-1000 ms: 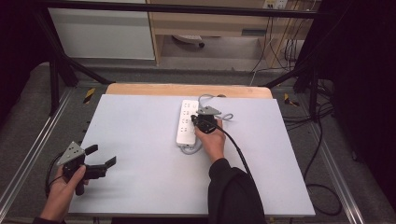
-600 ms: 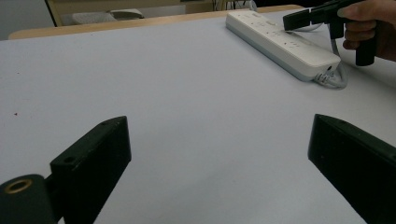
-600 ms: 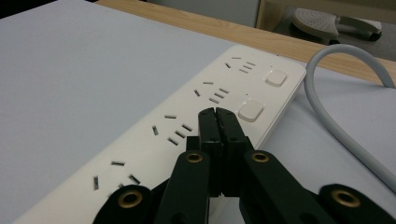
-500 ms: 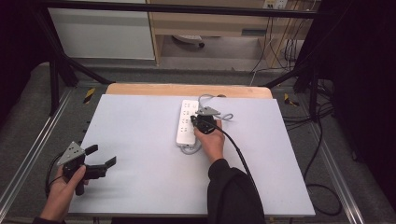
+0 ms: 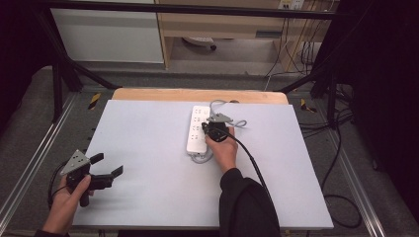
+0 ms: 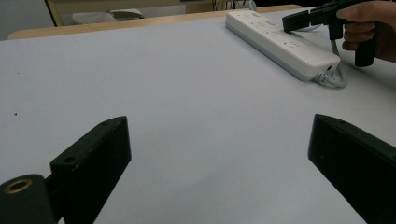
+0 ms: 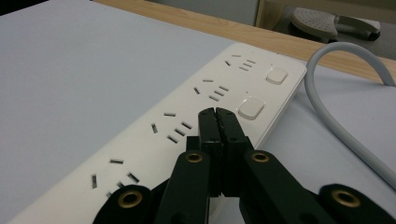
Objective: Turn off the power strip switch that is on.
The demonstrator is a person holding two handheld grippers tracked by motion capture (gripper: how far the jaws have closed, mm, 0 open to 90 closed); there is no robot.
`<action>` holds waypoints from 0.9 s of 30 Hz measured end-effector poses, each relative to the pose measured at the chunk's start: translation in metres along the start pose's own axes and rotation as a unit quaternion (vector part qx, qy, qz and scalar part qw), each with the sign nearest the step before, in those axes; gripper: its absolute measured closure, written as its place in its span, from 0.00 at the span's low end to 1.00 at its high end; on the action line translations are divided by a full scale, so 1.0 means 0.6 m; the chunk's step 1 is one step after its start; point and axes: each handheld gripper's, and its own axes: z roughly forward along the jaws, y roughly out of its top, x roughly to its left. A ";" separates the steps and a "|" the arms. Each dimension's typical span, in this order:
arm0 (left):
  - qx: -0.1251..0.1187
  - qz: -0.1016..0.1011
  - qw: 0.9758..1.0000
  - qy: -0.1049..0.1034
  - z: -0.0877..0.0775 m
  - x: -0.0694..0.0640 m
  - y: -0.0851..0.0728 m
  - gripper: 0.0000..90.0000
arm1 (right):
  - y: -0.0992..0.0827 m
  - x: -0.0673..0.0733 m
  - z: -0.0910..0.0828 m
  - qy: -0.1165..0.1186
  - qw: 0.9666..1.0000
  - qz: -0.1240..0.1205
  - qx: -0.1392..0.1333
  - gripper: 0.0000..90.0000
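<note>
Your right gripper (image 7: 215, 114) has its jaws pressed together with nothing between them, and the tips sit just over the top face of the white power strip (image 7: 187, 126). Directly ahead of the tips, slightly to their right, is a square switch button (image 7: 251, 108); a second button (image 7: 276, 75) lies farther along the same edge. The strip's long axis runs away from you, roughly in line with the jaws, so I judge the next move to be a short push forward and down onto the nearer button. Beyond the strip its grey cord (image 7: 345, 135) curves off to the right.

Your left gripper (image 5: 101, 170) is well apart from the strip, at the near left of the table (image 5: 148, 148), jaws spread wide and empty.

Compared with the earlier frames, almost nothing differs: both grippers and the strip lie in the same places.
</note>
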 end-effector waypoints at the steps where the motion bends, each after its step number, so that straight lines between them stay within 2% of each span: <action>1: 0.000 0.000 1.000 0.000 0.000 0.000 0.000 0.07 | 0.000 0.000 0.000 0.000 1.000 0.000 0.000 1.00; 7: 0.000 0.000 1.000 0.000 0.000 0.000 0.000 0.07 | -0.001 0.001 0.000 -0.001 1.000 -0.002 0.000 1.00; 10: 0.000 0.000 1.000 0.000 0.000 0.000 0.000 0.07 | -0.002 0.001 -0.001 -0.004 1.000 -0.010 0.000 1.00; 15: 0.002 0.002 1.000 0.000 0.000 -0.001 0.000 0.07 | -0.003 -0.003 -0.002 -0.008 1.000 -0.004 0.001 1.00; 25: 0.002 0.003 1.000 0.001 0.001 0.000 0.000 0.07 | -0.001 -0.001 -0.001 -0.008 1.000 -0.008 0.005 1.00; 27: 0.003 0.001 1.000 0.001 0.001 -0.001 0.000 0.07 | -0.001 -0.002 0.000 -0.010 1.000 -0.002 0.005 1.00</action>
